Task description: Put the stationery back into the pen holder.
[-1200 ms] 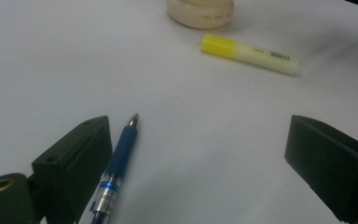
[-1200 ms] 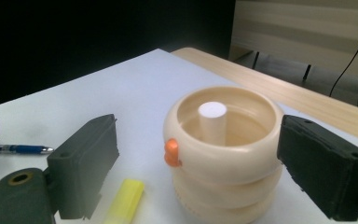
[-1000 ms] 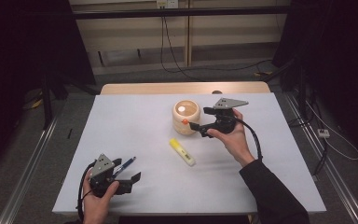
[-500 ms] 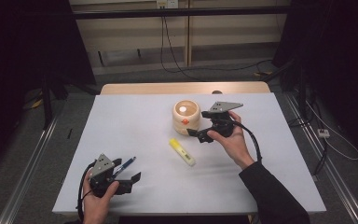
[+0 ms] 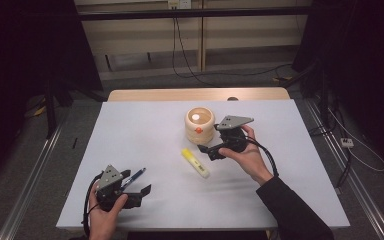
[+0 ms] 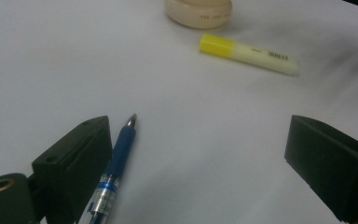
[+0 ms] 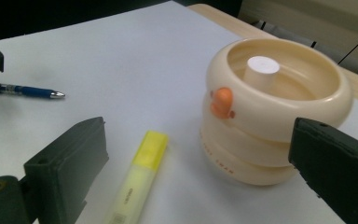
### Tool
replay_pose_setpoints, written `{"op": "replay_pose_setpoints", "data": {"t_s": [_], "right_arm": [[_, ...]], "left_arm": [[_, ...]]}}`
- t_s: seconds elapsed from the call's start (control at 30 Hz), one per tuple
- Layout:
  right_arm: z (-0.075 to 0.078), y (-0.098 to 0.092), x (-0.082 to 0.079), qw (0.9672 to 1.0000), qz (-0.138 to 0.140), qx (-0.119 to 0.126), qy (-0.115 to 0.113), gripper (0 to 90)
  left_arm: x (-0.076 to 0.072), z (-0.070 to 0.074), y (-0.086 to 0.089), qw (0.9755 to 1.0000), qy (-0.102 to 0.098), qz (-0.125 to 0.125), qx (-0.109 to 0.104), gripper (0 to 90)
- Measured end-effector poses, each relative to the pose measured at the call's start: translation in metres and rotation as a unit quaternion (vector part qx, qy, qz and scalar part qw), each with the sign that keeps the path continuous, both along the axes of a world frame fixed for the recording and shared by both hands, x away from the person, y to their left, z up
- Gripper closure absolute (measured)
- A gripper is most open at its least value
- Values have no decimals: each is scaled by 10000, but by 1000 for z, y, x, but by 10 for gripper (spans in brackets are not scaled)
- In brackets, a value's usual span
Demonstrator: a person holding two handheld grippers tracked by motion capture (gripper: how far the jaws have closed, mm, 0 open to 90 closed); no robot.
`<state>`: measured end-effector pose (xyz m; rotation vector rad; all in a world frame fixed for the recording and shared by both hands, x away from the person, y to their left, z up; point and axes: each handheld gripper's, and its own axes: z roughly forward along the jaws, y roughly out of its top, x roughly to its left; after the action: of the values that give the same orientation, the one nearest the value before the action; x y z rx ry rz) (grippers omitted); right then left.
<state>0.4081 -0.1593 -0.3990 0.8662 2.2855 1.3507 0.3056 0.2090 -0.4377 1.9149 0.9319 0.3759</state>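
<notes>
Your worktop was big and white, and everything sat on it. The biggest thing was the round cream pot, with a small orange bump on its side, standing upright past the middle of the worktop. A white post stood up in its middle.

Your right gripper was in the air just beside the pot, on the side nearer to you. Its jaws were wide open and held nothing. Your left gripper was low at the near left corner, well apart from the pot. Its jaws were wide open too. They did not squeeze anything.

The yellow highlighter lay flat, near the pot and just below your right gripper. In the right gripper view, the highlighter lay between the open jaws, closer to the left one. Its long side ran almost the same way the jaws pointed, with its yellow cap at the far end. Your right hand was much nearer to it than your left. I think you would have to turn the right gripper so its jaws could close across the highlighter.

The blue pen was the thinnest thing. It lay right beside one jaw of your left gripper, with its tip pointing away from your left hand.
</notes>
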Motion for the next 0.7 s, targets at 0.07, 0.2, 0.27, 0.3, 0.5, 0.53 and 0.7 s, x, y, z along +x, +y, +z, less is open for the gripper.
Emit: {"op": "replay_pose_setpoints", "data": {"t_s": [0.07, 0.2, 0.27, 0.3, 0.5, 0.53, 0.7], "right_arm": [[-2, 4, -1, 10000, 33, -40, 64, 52], [-5, 12, -3, 9995, 207, -123, 179, 55], [-6, 15, -4, 9992, 284, -143, 242, 62], [-7, 16, -4, 9990, 308, -159, 271, 67], [-9, 20, -5, 9979, 450, -182, 420, 89], [-9, 21, -6, 9976, 459, -199, 468, 92], [-11, 27, -6, 9961, 508, -302, 657, 93]], "left_arm": [[0, 0, 0, 10000, 9, 4, -12, 75], [0, 0, 0, 10000, 18, 5, -15, 75], [0, 0, 0, 10000, 21, 5, -16, 75], [0, 0, 0, 10000, 21, 6, -15, 75], [0, 0, -1, 10000, 15, 8, -13, 75], [0, 0, -1, 10000, 16, 9, -11, 75], [0, 0, -1, 10000, 14, 9, -5, 75]]}}
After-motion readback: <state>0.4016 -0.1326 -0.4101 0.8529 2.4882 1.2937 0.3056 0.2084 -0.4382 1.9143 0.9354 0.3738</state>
